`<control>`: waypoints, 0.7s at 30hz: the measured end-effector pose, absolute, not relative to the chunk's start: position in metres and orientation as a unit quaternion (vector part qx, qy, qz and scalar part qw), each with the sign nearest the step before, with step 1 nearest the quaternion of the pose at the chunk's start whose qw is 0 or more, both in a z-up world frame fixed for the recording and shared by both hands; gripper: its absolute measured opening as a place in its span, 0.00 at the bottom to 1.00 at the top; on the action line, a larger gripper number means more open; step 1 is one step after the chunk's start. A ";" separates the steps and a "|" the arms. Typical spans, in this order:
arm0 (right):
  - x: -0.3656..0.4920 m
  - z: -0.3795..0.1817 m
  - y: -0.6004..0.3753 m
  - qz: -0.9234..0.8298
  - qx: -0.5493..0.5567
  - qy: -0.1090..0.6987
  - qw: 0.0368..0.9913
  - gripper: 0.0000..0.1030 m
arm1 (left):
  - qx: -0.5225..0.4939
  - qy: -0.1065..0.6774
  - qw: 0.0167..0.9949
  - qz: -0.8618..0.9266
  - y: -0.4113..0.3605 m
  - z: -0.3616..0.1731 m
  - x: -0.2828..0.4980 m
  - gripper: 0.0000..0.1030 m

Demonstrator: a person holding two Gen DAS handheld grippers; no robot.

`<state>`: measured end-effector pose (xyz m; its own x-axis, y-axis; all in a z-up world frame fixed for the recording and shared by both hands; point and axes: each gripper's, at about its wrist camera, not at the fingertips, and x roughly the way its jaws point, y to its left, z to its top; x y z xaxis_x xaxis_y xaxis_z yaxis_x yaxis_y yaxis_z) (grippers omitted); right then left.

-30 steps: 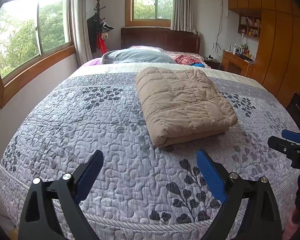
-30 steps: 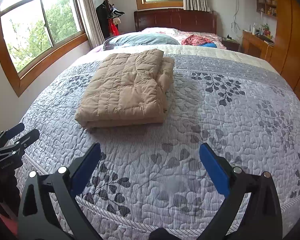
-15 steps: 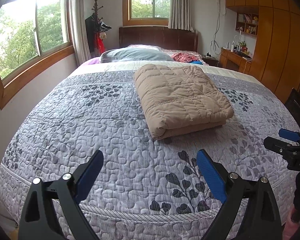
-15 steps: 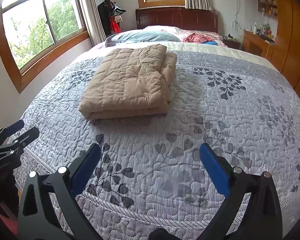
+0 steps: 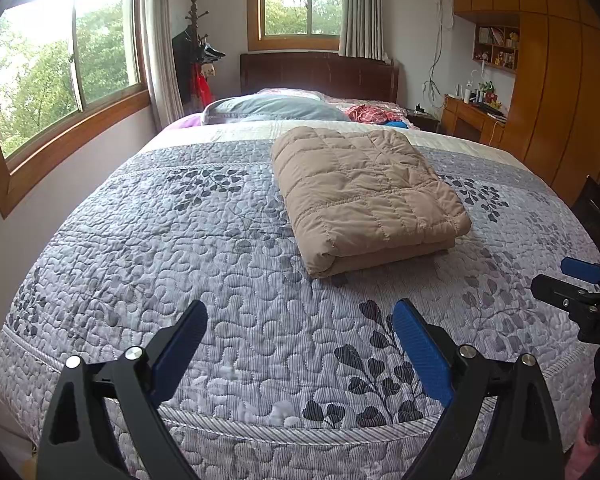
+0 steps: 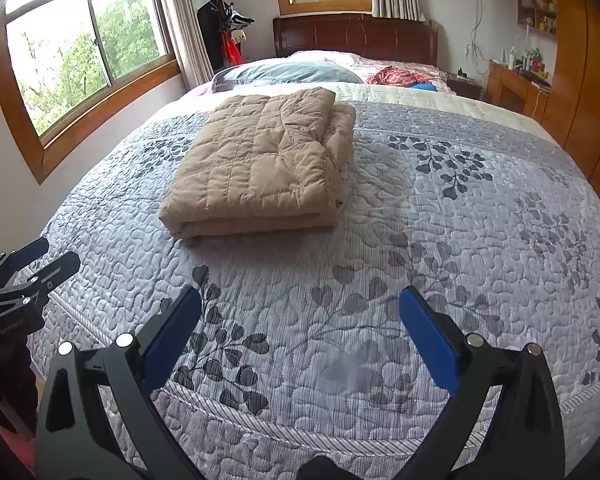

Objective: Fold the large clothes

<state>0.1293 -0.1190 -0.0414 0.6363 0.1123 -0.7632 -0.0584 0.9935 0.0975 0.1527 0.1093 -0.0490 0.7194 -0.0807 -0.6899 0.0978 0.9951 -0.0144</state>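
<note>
Left wrist view: the left gripper (image 5: 300, 316) hangs over the foot edge of the bed with the grey leaf-patterned quilted bedspread (image 5: 148, 240), jaws spread wide and empty. The folded tan quilted down jacket (image 5: 364, 196) lies mid-bed, nearer the right edge.

Right wrist view: the right gripper (image 6: 300, 304) hangs over the same foot edge, jaws wide apart, holding nothing. The jacket (image 6: 260, 164) lies ahead, well apart.

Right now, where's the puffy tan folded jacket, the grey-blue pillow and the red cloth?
puffy tan folded jacket (image 5: 364, 196), left wrist view, top panel.
grey-blue pillow (image 6: 288, 72), right wrist view, middle.
red cloth (image 6: 396, 77), right wrist view, centre.
</note>
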 end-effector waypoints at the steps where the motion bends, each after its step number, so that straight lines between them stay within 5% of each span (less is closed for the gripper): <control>1: 0.129 -0.041 -0.119 0.047 0.031 0.424 0.904 0.95 | 0.012 0.371 0.927 -0.049 0.109 -0.049 0.153 0.92; 21: 0.131 -0.041 -0.119 0.052 0.027 0.423 0.904 0.95 | 0.012 0.374 0.926 -0.051 0.111 -0.051 0.155 0.92</control>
